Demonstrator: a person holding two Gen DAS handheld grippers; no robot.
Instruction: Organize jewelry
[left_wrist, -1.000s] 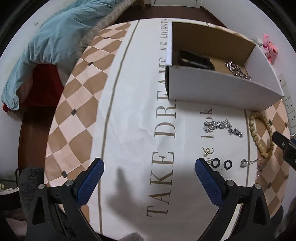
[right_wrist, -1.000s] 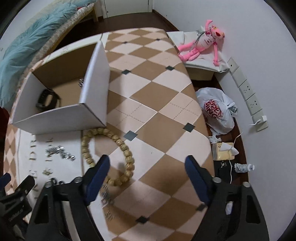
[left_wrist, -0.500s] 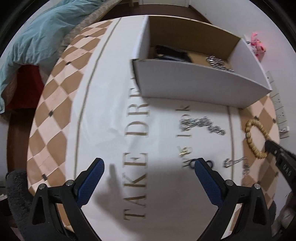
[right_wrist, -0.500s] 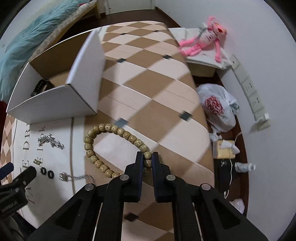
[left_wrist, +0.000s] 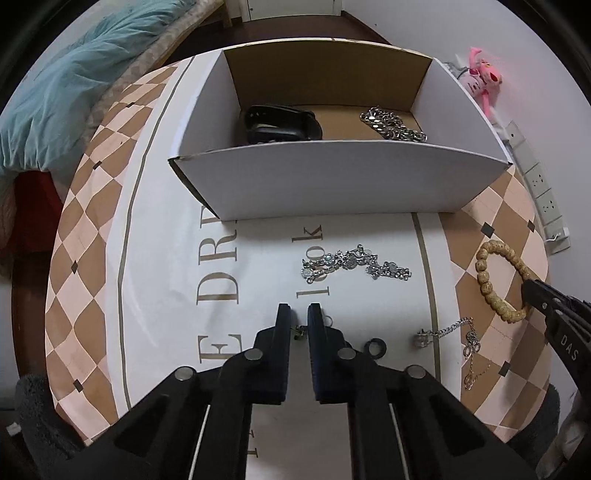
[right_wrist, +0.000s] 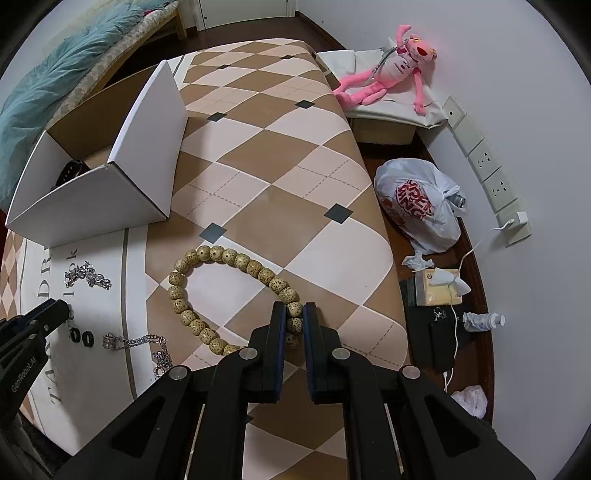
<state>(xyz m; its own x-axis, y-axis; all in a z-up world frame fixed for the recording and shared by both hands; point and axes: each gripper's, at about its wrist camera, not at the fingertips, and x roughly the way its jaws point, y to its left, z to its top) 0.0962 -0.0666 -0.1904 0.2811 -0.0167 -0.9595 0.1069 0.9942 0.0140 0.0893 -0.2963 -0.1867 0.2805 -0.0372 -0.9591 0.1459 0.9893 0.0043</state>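
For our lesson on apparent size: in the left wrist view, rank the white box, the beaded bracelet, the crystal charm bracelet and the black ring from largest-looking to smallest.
1. White box
2. Crystal charm bracelet and beaded bracelet: similar, and the bracelet is partly hidden, so unranked
3. Black ring

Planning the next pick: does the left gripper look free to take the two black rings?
Probably not yet: the left gripper is shut on a small gold earring. The two black rings lie unobstructed beside it.
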